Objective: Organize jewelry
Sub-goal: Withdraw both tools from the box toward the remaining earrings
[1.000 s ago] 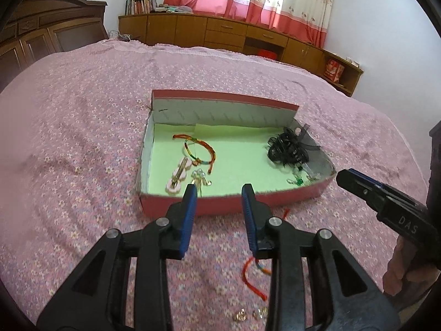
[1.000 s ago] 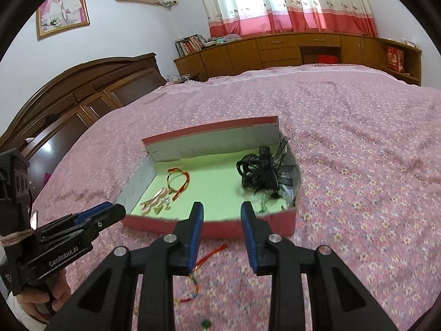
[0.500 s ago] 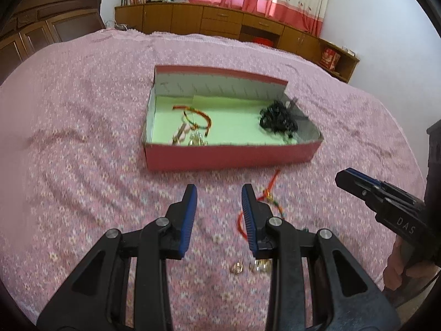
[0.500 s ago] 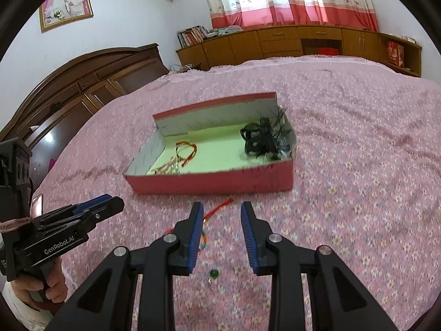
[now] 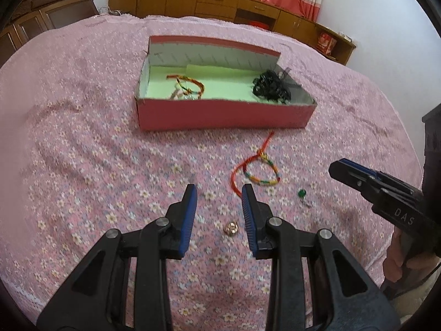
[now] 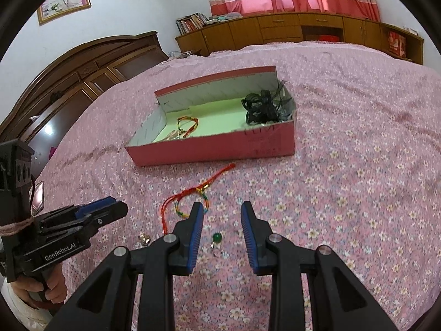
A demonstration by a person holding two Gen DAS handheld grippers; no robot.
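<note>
Both grippers hover over the bed (image 5: 82, 143) with fingers spread, holding nothing; left gripper (image 5: 219, 215) above a gold ring (image 5: 231, 228); right gripper (image 6: 222, 231) above a green-stone ring (image 6: 217, 238); a beaded bracelet (image 5: 261, 172) lies before the red box (image 5: 220, 115).

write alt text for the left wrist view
An open left hand-held gripper hovers over a pink floral bedspread, a gold ring between its fingers. Ahead lie a beaded bracelet and a green earring, short of a red box holding other jewelry. The right hand-held gripper enters at right.
</note>
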